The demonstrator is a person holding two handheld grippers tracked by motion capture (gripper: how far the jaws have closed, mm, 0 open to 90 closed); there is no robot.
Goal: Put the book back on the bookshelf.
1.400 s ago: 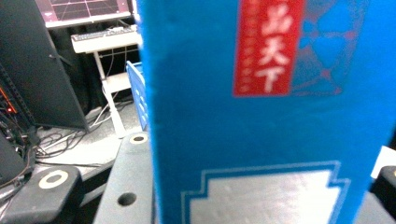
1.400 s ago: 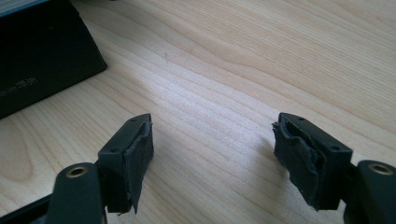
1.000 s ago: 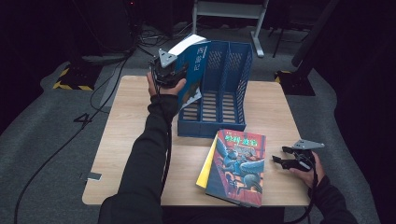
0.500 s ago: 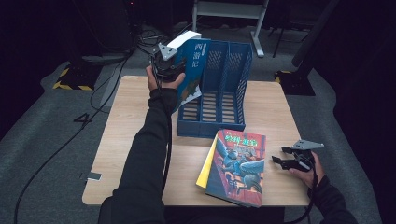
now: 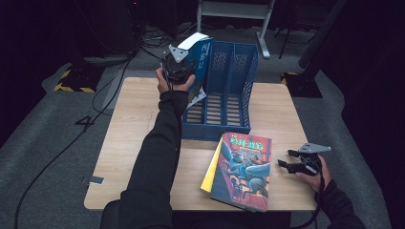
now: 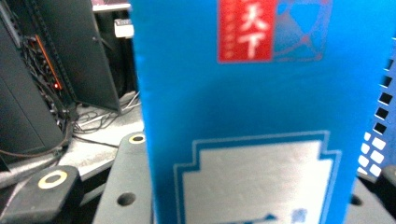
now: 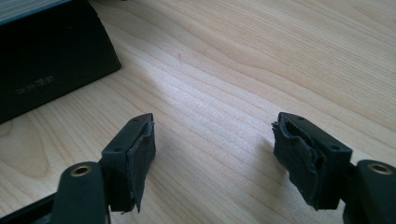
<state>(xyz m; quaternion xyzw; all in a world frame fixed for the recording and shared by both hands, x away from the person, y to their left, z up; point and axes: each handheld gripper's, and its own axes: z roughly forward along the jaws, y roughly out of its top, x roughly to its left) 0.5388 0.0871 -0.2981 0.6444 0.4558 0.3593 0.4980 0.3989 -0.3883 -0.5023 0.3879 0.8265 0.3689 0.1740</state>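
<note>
The surface (image 5: 138, 119) is pale wood grain, rectangular. The perforated blue plastic file rack (image 5: 229, 90) stands on it. The left tool (image 5: 177, 67) is clamped on a glossy blue book (image 5: 201, 55), held tilted at the rack's left compartment. The right tool (image 7: 215, 154) rests jaws apart.

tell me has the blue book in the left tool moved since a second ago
Yes. The blue book has swung more upright against the file rack.
</note>
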